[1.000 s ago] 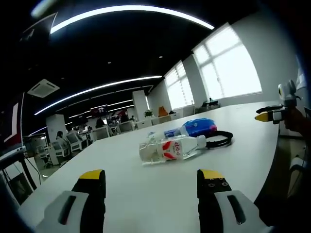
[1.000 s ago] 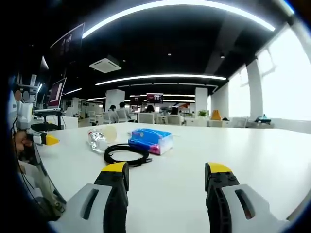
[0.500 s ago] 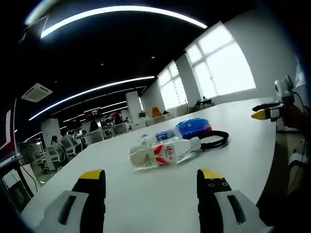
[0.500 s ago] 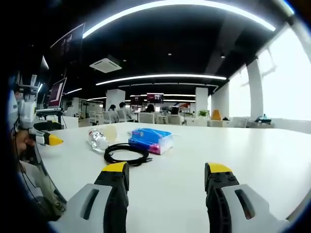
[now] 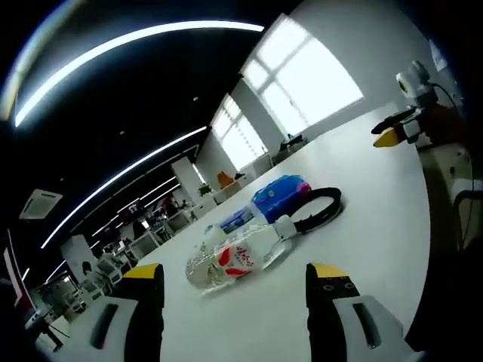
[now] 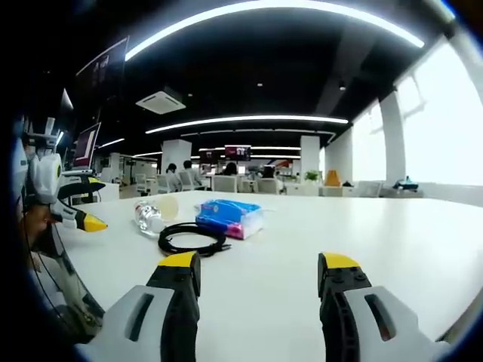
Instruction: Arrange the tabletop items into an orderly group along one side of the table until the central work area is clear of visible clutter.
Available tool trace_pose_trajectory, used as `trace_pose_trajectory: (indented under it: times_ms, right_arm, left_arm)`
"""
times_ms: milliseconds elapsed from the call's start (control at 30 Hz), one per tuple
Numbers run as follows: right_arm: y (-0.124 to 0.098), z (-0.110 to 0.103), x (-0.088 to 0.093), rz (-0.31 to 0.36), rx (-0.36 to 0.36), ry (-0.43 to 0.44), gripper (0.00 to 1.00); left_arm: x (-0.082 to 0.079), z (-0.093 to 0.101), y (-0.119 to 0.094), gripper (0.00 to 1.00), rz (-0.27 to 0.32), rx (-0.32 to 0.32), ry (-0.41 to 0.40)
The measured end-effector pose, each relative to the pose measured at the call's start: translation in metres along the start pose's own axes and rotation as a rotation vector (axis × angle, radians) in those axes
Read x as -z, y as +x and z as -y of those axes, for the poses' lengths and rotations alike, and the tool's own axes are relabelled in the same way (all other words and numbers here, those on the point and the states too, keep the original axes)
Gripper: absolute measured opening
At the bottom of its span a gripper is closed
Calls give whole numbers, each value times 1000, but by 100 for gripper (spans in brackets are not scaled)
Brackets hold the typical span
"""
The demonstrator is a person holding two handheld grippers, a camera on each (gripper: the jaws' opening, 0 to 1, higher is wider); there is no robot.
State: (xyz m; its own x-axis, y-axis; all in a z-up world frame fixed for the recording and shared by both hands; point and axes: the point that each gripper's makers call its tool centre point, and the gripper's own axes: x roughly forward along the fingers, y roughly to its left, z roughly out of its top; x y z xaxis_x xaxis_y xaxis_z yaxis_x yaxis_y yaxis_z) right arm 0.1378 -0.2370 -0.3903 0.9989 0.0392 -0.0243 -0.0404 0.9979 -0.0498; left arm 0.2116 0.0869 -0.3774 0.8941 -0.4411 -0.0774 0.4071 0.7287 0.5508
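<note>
Lying on its side on the smooth white bench, a clear plastic bottle with a red-and-white label and a white cap sits just beside a coiled black cable and a soft blue tissue pack; whether bottle and cable touch is unclear. Left tongs: yellow-tipped black jaws spread wide, empty, touching nothing, the bottle lying beyond the gap between them. Right tongs: jaws likewise wide apart, empty, above bare bench. The left gripper view is rolled, so the bench slopes up to the right; it gives the bottle's label and cap, and the right tongs at the far edge, yellow tip forward. The right gripper view sits level and gives the same group from the other side: cable nearest, tissue pack with pink end showing, bottle end-on, plus the left tongs at the left edge.
</note>
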Motion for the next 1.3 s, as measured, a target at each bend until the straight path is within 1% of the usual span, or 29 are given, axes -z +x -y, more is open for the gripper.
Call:
trace_pose_trajectory:
  times_ms: [100,133,167,333,400,567,833,933,1067,1300]
  right_arm:
    - [-1,2,-3,9,2,3,60]
    - [-1,2,-3,11,2,4,60]
    - [-1,2,-3,11,1,5,60]
    - [-4,4,-3,9,3,6,60]
    - [-5,6,-2,9,8,10,60]
    - [-7,11,2,-5,31,-7,60]
    - [-8,10,2,-5,19,-5,60]
    - [-8,11,2,-4,21,0,60]
    - [-9,12,4,-5,23,5,60]
    - [-8,9,6,-10,10,4,59]
  left_arm:
    - [-6,1,7,76,18,4,68]
    - [-12,1,9,76,42,8,114]
    - [-14,2,11,76,47,12,141]
    - [-18,2,17,76,40,-2,192]
    - [-18,4,18,76,34,3,222]
    - [-17,6,23,76,23,15,253]
    - [-14,8,32,76,6,39,311]
    - [-16,10,35,76,16,43,317]
    - [-14,13,42,76,5,55,332]
    - [-18,19,53,76,23,60,339]
